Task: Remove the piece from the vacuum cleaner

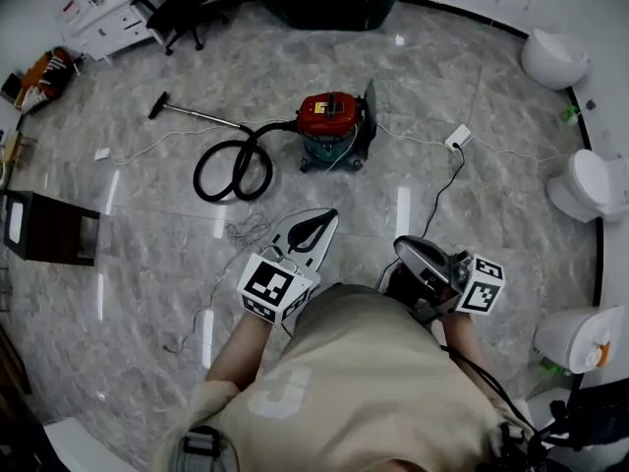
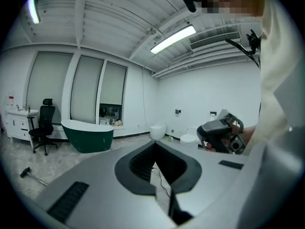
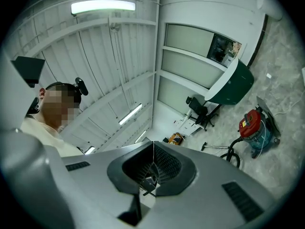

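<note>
Head view: both grippers clenched on nothing, vacuum cleaner well up the floor

Nearest the camera, along the bottom of the frame, lies the person's beige shirt [image 1: 364, 391], a soft matte cloth with a forearm reaching out on either side. From lower centre the left gripper [image 1: 330, 213] juts upward, a pale grey plastic wedge. Its black pads meet at the tip and leave a teardrop-shaped opening behind them. The left gripper view shows the same gripper [image 2: 155, 143] with its ribbed jaws pressed together and only floor visible through that opening. Just to its right, the darker right gripper [image 1: 402, 245] points toward the upper left. In the right gripper view this gripper [image 3: 153, 142] is likewise closed tip to tip, with nothing held.

Beyond them spreads a glossy grey marble floor [image 1: 511, 224]. A thin white cable [image 1: 413, 138] runs across it to a square white socket block [image 1: 458, 138].

The vacuum cleaner [image 1: 329, 116] stands in the upper middle, well apart from both grippers. It is a squat canister with a shiny red lid on a teal drum. A ribbed black hose [image 1: 234, 170] is plugged into its left side, curls into a loop and joins a slim metal wand [image 1: 201, 116]. The wand ends in a black nozzle [image 1: 157, 104] at upper left.

A dark brown boxy cabinet [image 1: 49, 229] sits at the left edge. Farthest off are a dark green bathtub [image 1: 319, 3] at top centre, a black office chair [image 1: 182, 8] beside it, and rounded white toilets [image 1: 555, 57] down the right edge
</note>
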Tool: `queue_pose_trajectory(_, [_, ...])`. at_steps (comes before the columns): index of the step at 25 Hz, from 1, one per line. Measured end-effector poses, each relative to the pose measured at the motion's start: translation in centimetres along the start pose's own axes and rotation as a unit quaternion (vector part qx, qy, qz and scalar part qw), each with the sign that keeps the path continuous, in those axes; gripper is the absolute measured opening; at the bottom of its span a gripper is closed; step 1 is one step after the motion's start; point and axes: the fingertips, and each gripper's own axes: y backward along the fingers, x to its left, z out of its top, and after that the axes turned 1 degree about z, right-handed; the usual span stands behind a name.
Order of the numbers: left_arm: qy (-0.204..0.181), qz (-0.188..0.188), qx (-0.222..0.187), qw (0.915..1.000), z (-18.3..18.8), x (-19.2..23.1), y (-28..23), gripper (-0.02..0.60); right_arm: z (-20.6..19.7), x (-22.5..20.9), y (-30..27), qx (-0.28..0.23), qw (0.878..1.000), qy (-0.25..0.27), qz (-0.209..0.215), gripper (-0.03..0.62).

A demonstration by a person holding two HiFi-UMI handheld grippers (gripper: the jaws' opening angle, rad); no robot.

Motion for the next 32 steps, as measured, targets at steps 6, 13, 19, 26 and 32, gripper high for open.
queue_pose_trajectory(6, [-0.058, -0.016, 0.003, 0.9982, 3.2, -4.2, -7.2, -0.008, 6.1, -3.0, 5.8, -0.046, 0.999, -0.011, -0.004, 0.005])
queue_pose_trajectory(13, [-0.079, -0.001, 0.016, 0.9967, 5.5, -8.3, -14.0, -0.008, 11.1, -5.0, 11.4, -0.029, 0.999, 0.007, 0.014, 0.005])
queue_pose_trajectory(19, [-0.072, 0.039, 0.052, 0.9953, 5.3, -10.1, -17.5, -0.008, 13.1, -7.0, 14.1, 0.004, 0.999, -0.015, 0.035, 0.005])
queue_pose_trajectory(26, [-0.055, 0.038, 0.076, 0.9949, 4.0, -10.9, -19.3, -0.006, 13.1, -8.8, 15.5, 0.031, 0.998, -0.028, 0.039, 0.005])
queue_pose_trajectory(32, [-0.044, 0.016, 0.062, 0.9969, 3.9, -9.3, -21.6, -0.006, 14.1, -10.4, 15.4, 0.03, 0.999, -0.015, 0.001, 0.005])
